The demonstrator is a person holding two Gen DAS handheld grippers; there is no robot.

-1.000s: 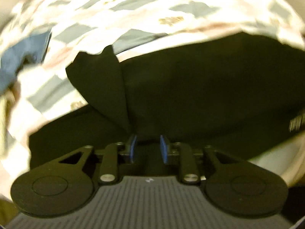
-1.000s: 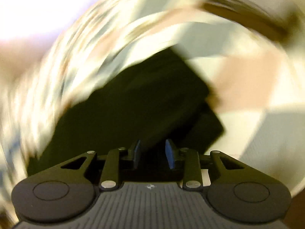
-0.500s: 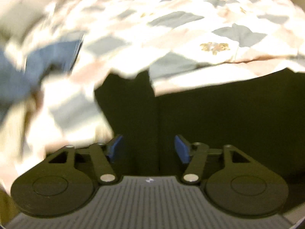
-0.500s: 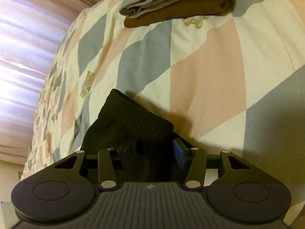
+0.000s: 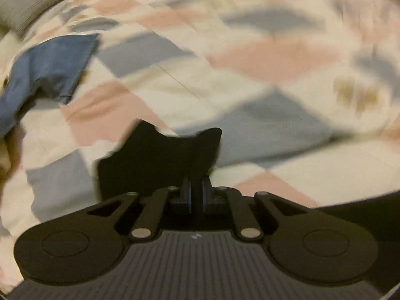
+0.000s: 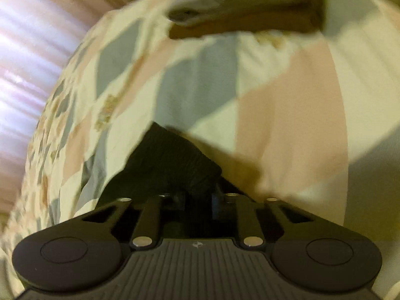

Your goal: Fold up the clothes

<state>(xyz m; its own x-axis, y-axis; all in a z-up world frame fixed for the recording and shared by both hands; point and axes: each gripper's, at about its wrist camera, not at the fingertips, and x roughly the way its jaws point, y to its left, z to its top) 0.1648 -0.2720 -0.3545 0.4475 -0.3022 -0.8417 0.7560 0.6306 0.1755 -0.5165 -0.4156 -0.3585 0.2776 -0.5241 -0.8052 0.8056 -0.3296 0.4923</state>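
- A black garment (image 5: 160, 160) lay on a bed, over a quilt (image 5: 250, 80) patterned in pink, grey and cream diamonds. In the right wrist view the same black cloth (image 6: 172, 160) showed a ribbed, gathered band, possibly a waistband.
- The left gripper (image 5: 196, 195) had its blue-padded tongs pressed together on an edge of the black cloth, which stood up in two soft peaks just ahead of it.
- The right gripper (image 6: 198, 200) was pinched on a bunched fold of the cloth; its pads were hidden by the fabric.
- The cloth looked light, limp and matte, likely to sag and crease between the two holds rather than keep any shape. Corners, hems or the band seemed the surest places to grip, since a thin single layer could slip free.
- Farther off, a blue garment (image 5: 47, 72) lay crumpled at the left.
- A stack of folded clothes (image 6: 247, 2), grey over brown, sat at the far side of the quilt.
- Both views were blurred.
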